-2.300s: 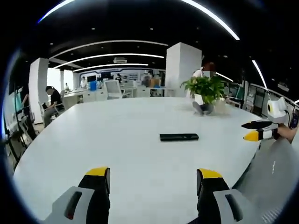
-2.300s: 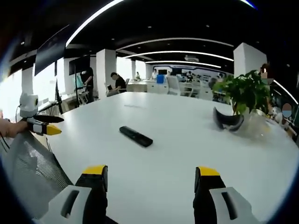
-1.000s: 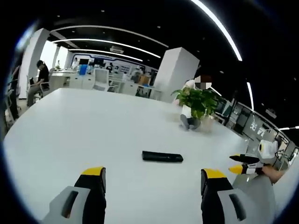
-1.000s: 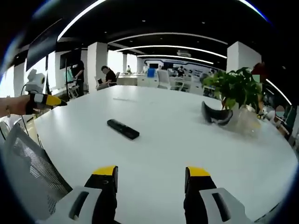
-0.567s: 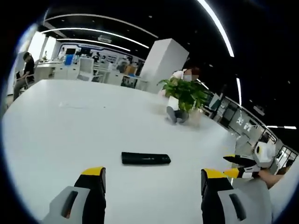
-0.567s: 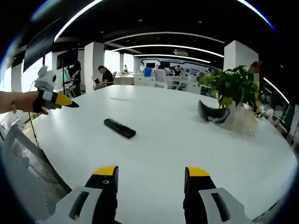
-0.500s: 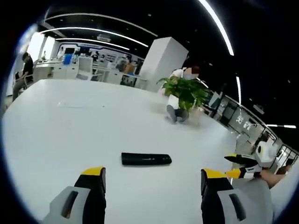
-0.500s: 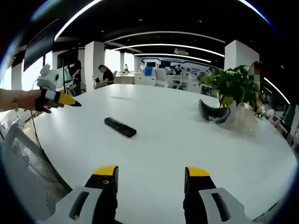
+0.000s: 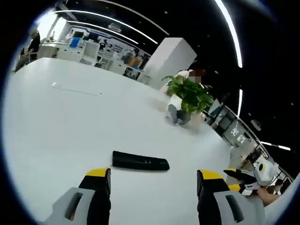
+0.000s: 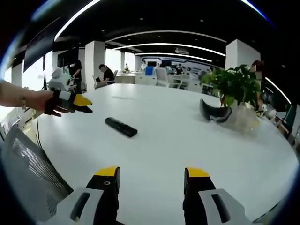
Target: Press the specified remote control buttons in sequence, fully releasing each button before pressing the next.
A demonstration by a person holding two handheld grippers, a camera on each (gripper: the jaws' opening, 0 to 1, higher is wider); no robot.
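Left gripper view, remote point(image 9: 140, 161) on table point(image 9: 56, 122), just ahead of parted left claw point(image 9: 154, 174)

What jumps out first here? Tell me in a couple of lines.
A lone black remote control lies flat on the big white table, just ahead of the open left tongs. A leafy potted plant stands at the table's far side, with a dark curved object beside it. The right tongs hang open over the near edge.
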